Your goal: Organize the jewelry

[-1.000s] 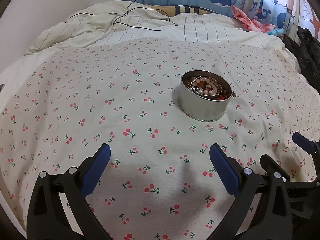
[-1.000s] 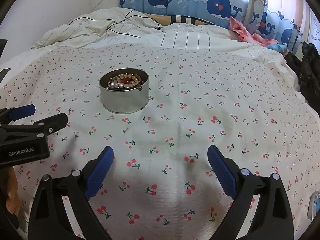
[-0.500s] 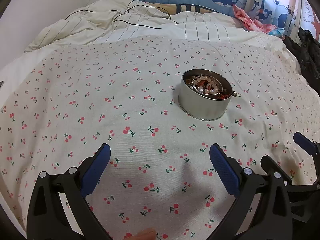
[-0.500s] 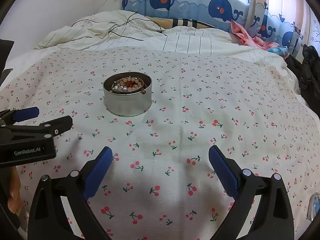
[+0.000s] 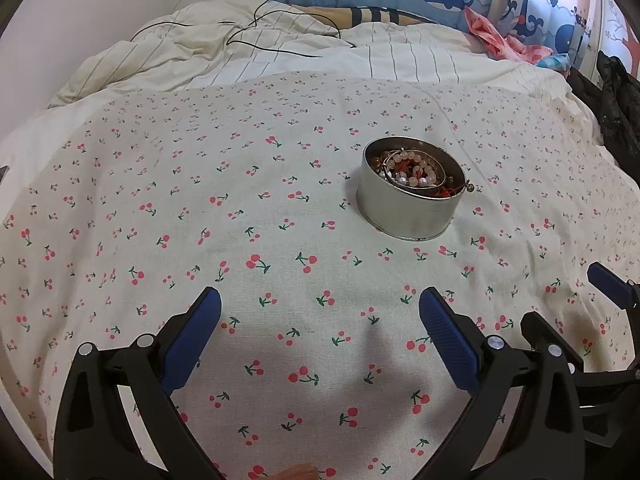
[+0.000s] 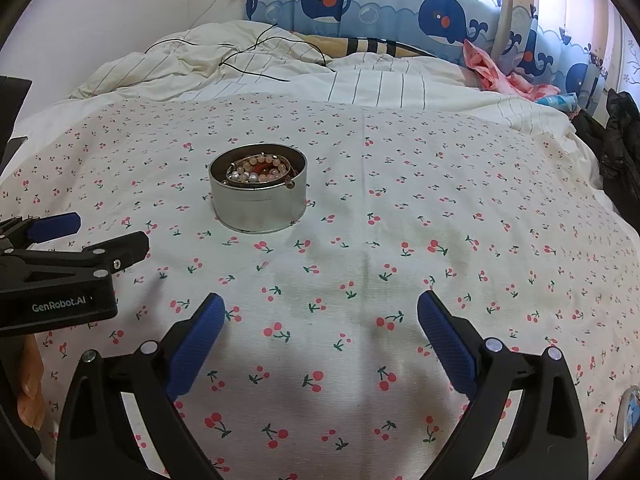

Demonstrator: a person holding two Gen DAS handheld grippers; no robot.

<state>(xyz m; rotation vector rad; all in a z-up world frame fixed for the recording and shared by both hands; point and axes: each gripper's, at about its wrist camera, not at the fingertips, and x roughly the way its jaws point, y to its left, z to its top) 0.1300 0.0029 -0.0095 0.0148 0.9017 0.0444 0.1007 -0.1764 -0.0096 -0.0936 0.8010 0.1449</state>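
Note:
A round silver tin (image 5: 412, 208) (image 6: 258, 206) stands upright on the cherry-print bedspread (image 5: 240, 220) (image 6: 400, 240). Inside it lie beaded bracelets (image 5: 412, 170) (image 6: 258, 170) of pale pink and white beads, with a thin metal bangle and red cord leaning on the rim. My left gripper (image 5: 320, 332) is open over bare cloth, well short of the tin, which sits ahead and to its right. My right gripper (image 6: 320, 332) is open too, with the tin ahead and to its left. The left gripper (image 6: 60, 240) also shows at the left edge of the right wrist view.
Crumpled striped bedding (image 5: 280, 52) with a black cable (image 5: 280, 36) lies behind the bedspread. Whale-print curtains (image 6: 380, 4) and pink cloth (image 6: 500, 76) are at the back. Dark clothing (image 6: 620, 140) hangs at the right edge. A person's hand (image 6: 30, 384) shows at the lower left.
Both grippers have drawn back slightly and tipped up, so the tin sits a little farther ahead in both views. Both stay open; the tin has not moved.

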